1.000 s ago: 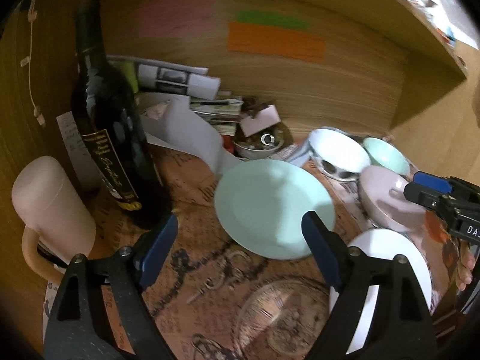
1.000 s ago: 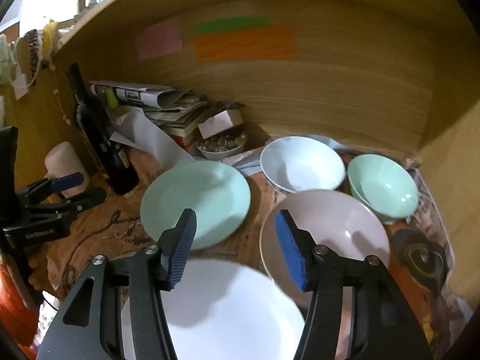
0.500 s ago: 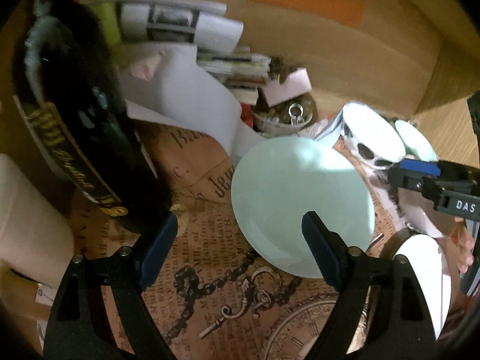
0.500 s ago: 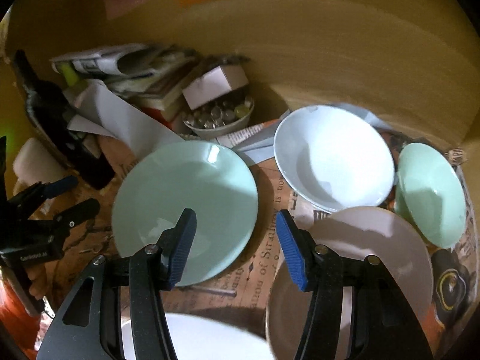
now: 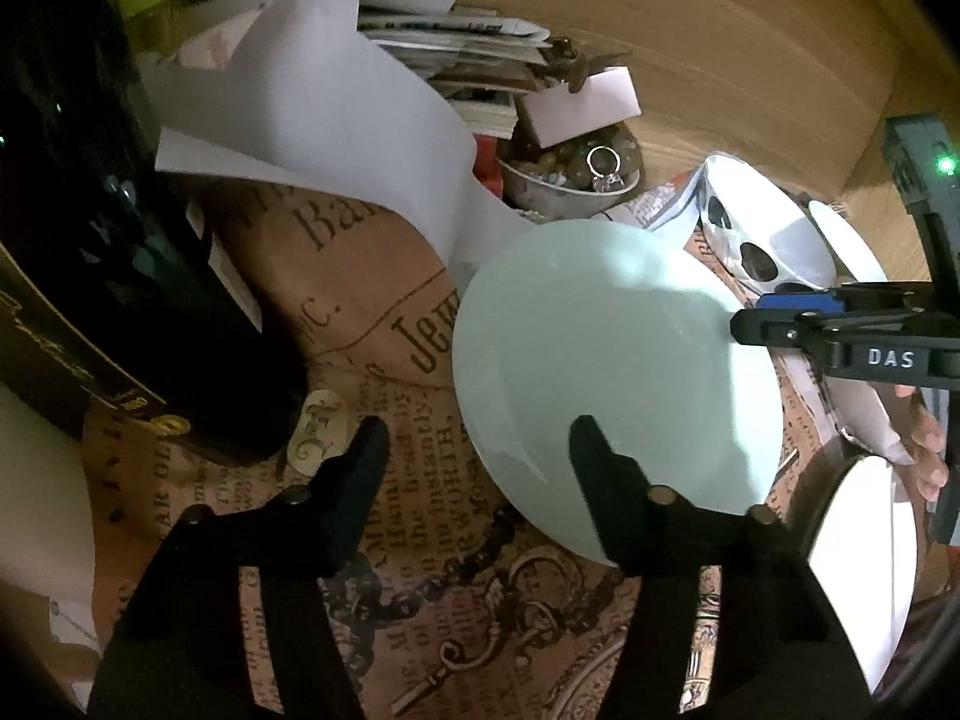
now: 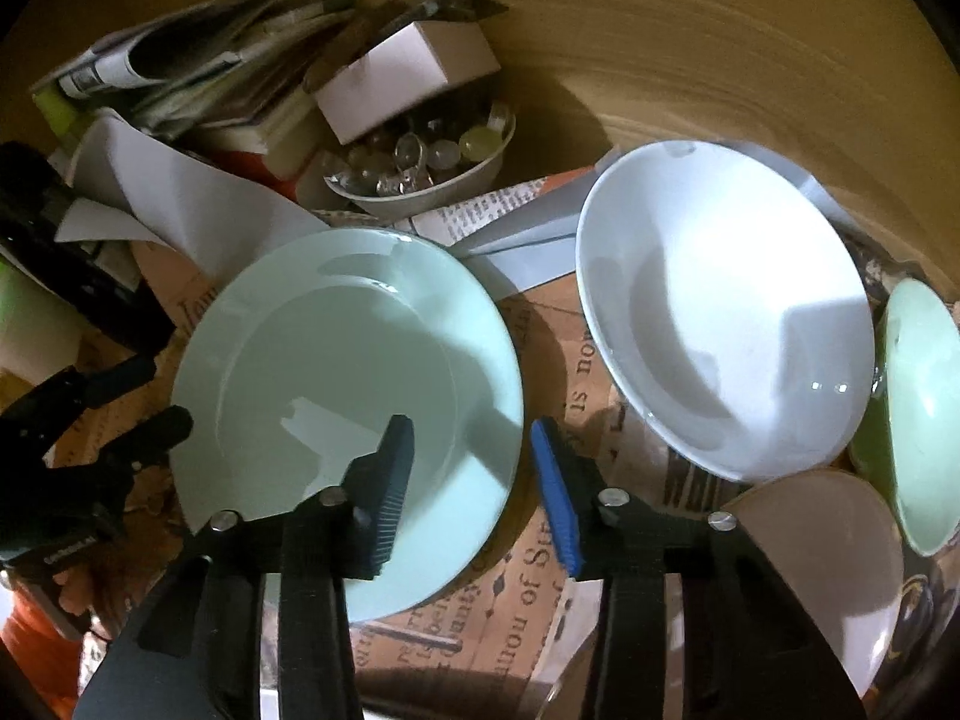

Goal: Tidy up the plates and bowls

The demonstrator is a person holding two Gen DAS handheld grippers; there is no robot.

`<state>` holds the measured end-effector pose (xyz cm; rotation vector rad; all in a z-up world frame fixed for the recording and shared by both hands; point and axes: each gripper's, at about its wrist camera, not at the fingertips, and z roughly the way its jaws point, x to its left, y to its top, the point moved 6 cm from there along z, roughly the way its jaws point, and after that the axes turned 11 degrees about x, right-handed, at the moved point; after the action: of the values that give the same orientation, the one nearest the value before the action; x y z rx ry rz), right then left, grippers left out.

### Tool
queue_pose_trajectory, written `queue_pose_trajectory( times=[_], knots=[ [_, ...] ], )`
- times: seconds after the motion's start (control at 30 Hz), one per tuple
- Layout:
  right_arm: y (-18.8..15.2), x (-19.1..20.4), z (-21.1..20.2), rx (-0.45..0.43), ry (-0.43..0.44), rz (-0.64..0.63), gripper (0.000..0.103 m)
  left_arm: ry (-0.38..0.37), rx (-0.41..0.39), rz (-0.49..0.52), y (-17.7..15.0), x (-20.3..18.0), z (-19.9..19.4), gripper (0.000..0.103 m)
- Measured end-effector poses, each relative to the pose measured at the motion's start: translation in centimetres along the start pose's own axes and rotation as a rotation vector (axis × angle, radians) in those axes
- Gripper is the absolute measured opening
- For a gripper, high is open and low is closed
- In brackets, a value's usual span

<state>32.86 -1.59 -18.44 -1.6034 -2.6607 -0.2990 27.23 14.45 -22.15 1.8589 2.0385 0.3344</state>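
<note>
One pale green plate, glossy, round, broad-rimmed, lying flat

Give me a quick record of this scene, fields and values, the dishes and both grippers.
green plate: flat on printed paper, between both grippers
left gripper: closing, straddling plate's left rim, not gripping
right gripper: closing, straddling plate's right rim, not gripping
white bowl: right of plate
green bowl: far right
pink bowl: near right

Dim, warm light; hard shadows; glare on glazes; fisheye-bent, dark corners.
</note>
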Motion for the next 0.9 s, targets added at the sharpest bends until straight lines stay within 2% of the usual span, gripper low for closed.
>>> queue_pose_trajectory(
  times=[0.1, 0.3, 0.47, 0.67, 0.9],
  knots=[
    [-0.1, 0.1, 0.1, 0.023, -0.02, 0.003, 0.035, -0.024, 0.022, 0.002, -0.1, 0.0, 0.3, 0.045],
    [-0.2, 0.2, 0.1, 0.053, -0.048, 0.003, 0.035, -0.045, 0.041, 0.012, 0.0, -0.5, 1.0, 0.038],
    [0.4, 1.2, 0.7, 0.091, -0.034, -0.015, 0.035, -0.057, 0.048, 0.016, -0.3, -0.6, 1.0, 0.036],
    [0.3, 2.1, 1.2, 0.093, -0.066, -0.025, 0.035, -0.063, 0.057, 0.019, -0.5, -0.5, 1.3, 0.036],
    [-1.1, 3.2, 0.8, 0.105, 0.001, -0.058, 0.034, -0.059, 0.044, 0.018, -1.1, 0.1, 0.5, 0.034]
  ],
)
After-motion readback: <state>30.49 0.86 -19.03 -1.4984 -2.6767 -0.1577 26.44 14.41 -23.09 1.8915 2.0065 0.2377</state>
